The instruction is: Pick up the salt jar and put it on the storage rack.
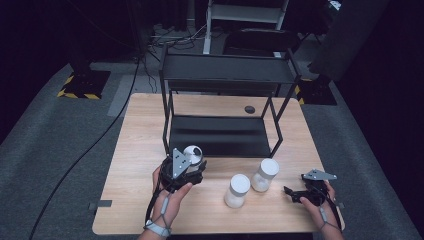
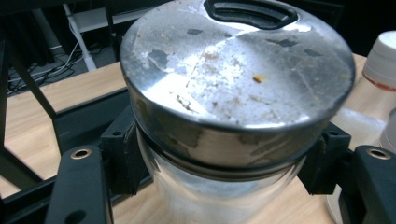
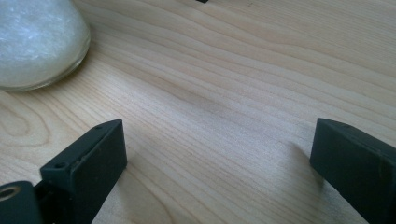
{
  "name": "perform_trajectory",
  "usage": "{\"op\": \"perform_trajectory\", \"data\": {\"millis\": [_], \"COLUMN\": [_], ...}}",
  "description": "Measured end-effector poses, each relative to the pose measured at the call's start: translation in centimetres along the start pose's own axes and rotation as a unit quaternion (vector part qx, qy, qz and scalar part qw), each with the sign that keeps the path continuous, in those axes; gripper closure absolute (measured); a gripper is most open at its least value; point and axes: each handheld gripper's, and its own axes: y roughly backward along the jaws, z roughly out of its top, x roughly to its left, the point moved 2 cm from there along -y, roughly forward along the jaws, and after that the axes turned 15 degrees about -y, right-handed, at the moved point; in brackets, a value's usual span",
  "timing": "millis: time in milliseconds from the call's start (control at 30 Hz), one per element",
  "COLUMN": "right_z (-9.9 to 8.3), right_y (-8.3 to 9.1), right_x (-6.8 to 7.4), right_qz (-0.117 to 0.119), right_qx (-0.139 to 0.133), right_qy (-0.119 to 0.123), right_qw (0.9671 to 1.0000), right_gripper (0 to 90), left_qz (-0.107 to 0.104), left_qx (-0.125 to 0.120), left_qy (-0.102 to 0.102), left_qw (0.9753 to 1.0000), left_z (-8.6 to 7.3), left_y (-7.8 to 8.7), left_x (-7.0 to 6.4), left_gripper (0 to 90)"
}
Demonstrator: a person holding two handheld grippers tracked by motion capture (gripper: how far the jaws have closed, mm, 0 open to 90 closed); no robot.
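Left gripper (image 2: 219, 182) around jar (image 2: 233, 93)

This looks like a lab or recording studio: black curtains (image 1: 30, 40) stand around a wooden table (image 1: 145, 130), grey carpet (image 1: 55, 145) covers the floor, cables (image 1: 125, 100) run across, hazard tape (image 1: 75, 92) marks stands.

silver jar lid (image 2: 236, 70), white-capped jars (image 1: 238, 190), black shelf (image 1: 218, 135)

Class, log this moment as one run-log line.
left tongs: shut on steel-lidded jar | right tongs: open, above table | two white-capped jars: standing
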Motion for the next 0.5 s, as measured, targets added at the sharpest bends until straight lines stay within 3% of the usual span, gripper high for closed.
{"op": "perform_trajectory", "data": {"millis": [367, 500], "right_z": [0.0, 0.0], "right_y": [0.0, 0.0], "right_x": [0.0, 0.0], "right_qz": [0.0, 0.0], "right_qx": [0.0, 0.0], "right_qy": [0.0, 0.0], "right_qw": [1.0, 1.0], "right_gripper": [3.6, 3.6], "left_qz": [-0.002, 0.009], "left_qx": [0.009, 0.013], "left_qy": [0.014, 0.016], "left_qw": [0.9999, 0.9997], "left_z": [0.4, 0.2], "left_y": [-2.7, -3.8], "left_x": [1.8, 2.3], "left_gripper": [29.5, 29.6]}}
